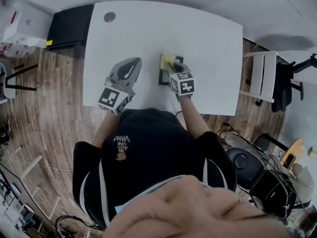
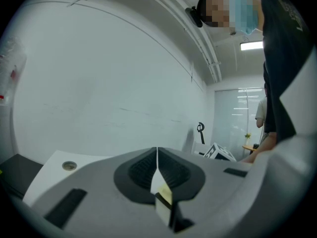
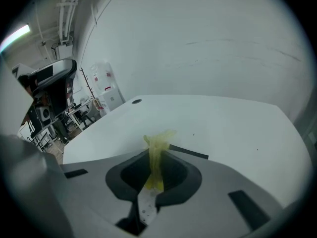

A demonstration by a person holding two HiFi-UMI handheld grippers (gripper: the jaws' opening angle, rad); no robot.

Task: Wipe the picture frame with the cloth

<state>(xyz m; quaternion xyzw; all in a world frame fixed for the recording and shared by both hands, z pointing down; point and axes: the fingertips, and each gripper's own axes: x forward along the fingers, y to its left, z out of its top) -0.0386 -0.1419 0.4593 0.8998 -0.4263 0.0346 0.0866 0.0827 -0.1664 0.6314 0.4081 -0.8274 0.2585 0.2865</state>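
A small black picture frame (image 1: 164,76) lies flat on the white table (image 1: 208,38), right of centre. My right gripper (image 1: 171,66) hovers over it, shut on a yellow cloth (image 1: 167,59) that bunches out past the jaw tips. In the right gripper view the cloth (image 3: 157,150) is pinched between the jaws, and one dark edge of the frame (image 3: 190,153) shows just beyond it. My left gripper (image 1: 132,65) is to the left of the frame, apart from it. Its jaws (image 2: 157,157) are shut with nothing held between them.
A round cable hole (image 1: 109,17) sits near the table's far left corner. A black cabinet (image 1: 69,29) stands to the left of the table and a white chair (image 1: 262,76) to its right. The person's body is against the table's near edge.
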